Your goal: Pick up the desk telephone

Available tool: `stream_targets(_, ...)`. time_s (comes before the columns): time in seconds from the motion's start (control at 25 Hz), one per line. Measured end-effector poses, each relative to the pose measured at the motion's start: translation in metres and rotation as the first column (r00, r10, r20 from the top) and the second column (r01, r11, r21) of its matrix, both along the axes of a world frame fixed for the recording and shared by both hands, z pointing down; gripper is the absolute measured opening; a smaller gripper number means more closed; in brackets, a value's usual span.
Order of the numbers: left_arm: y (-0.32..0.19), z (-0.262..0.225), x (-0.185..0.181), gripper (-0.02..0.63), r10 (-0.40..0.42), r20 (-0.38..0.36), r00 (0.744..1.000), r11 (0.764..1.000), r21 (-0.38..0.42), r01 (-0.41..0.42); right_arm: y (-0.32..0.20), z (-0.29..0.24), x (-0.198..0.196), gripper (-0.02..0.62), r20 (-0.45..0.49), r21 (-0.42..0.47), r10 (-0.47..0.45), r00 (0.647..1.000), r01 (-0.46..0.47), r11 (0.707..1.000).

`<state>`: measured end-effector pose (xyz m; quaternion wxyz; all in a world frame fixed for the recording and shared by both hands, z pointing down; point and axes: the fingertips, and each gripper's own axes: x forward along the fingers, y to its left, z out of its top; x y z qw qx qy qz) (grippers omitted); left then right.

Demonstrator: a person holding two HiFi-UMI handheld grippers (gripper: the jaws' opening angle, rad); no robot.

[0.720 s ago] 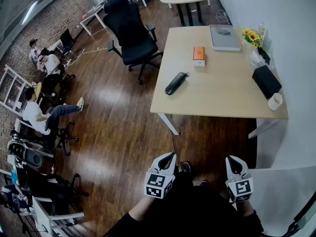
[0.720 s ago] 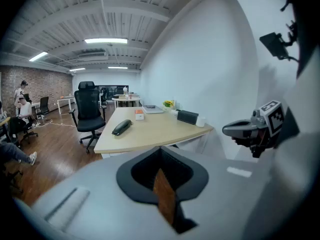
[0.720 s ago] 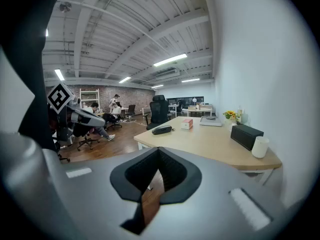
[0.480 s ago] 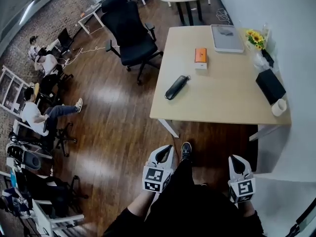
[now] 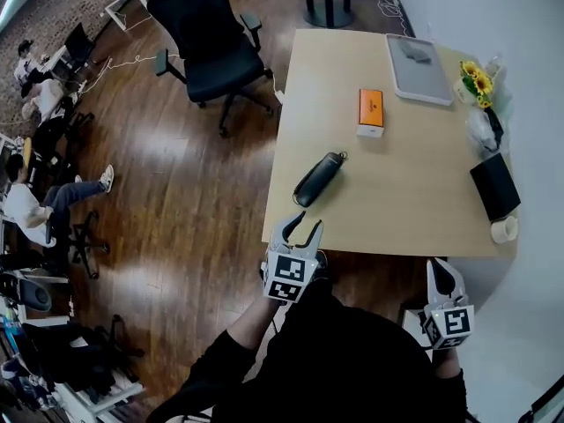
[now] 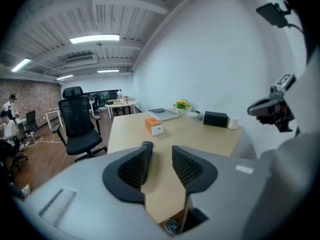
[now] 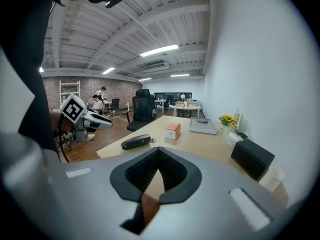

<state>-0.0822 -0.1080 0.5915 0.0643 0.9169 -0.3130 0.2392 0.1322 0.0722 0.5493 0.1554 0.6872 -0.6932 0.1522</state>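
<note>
The dark, handset-like telephone (image 5: 318, 179) lies untouched by the table's (image 5: 414, 210) left edge. The left gripper (image 5: 301, 229), jaws half apart and empty, should widen and straddle it crosswise, not endwise. The right gripper (image 5: 438, 271) hangs back, tips together. The right gripper view shows the telephone's whole flank; in the left gripper view that gripper's own jaws mostly mask it.
</note>
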Motion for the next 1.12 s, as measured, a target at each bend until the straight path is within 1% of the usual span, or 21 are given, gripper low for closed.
stream_targets(0.08,-0.034,0.018,0.011,0.200,0.048,0.039,0.998,0.998,-0.030,-0.047,-0.028,-0.007,0.007,0.000,-0.011,-0.017,0.025,1.000,-0.026,1.000)
stream_targets(0.16,-0.063,0.039,0.022,0.241,0.098,0.084,0.992,0.994,-0.065,-0.093,-0.053,-0.011,0.011,0.000,-0.015,-0.029,0.034,0.999,-0.034,0.999)
stream_targets(0.24,-0.082,0.067,0.033,0.260,0.145,0.155,0.977,0.986,-0.106,-0.129,-0.071,-0.013,0.014,0.000,-0.016,-0.037,0.037,0.999,-0.037,0.999)
stream_targets(0.36,-0.102,0.107,0.047,0.277,0.203,0.252,0.946,0.969,-0.190,-0.157,-0.093,-0.010,0.020,0.000,-0.009,-0.046,0.024,1.000,-0.024,0.999)
stream_targets(0.52,-0.117,0.149,0.059,0.284,0.239,0.356,0.903,0.945,-0.300,-0.132,-0.119,-0.005,0.028,0.000,0.020,-0.034,-0.028,0.999,0.029,0.999)
stream_targets(0.64,-0.114,0.164,0.065,0.283,0.273,0.401,0.874,0.922,-0.370,-0.118,-0.135,-0.009,0.037,0.000,0.027,-0.003,-0.061,0.998,0.061,0.998)
stream_targets(0.76,-0.116,0.174,0.066,0.282,0.293,0.460,0.838,0.916,-0.385,-0.109,-0.149,-0.014,0.051,0.000,0.027,0.031,-0.074,0.997,0.073,0.997)
stream_targets(0.88,-0.116,0.189,0.067,0.282,0.310,0.501,0.808,0.910,-0.403,-0.100,-0.151,-0.010,0.063,0.000,0.041,0.042,-0.078,0.996,0.076,0.996)
stream_targets(0.96,-0.117,0.197,0.065,0.284,0.309,0.529,0.791,0.915,-0.393,-0.096,-0.149,-0.007,0.068,0.000,0.047,0.036,-0.078,0.996,0.076,0.996)
stream_targets(1.04,-0.118,0.198,0.065,0.288,0.306,0.535,0.787,0.920,-0.378,-0.101,-0.148,-0.004,0.073,0.000,0.059,0.030,-0.069,0.996,0.068,0.997)
stream_targets(1.12,-0.119,0.198,0.066,0.287,0.306,0.522,0.796,0.922,-0.372,-0.111,-0.146,0.003,0.079,0.000,0.080,0.018,-0.056,0.995,0.055,0.998)
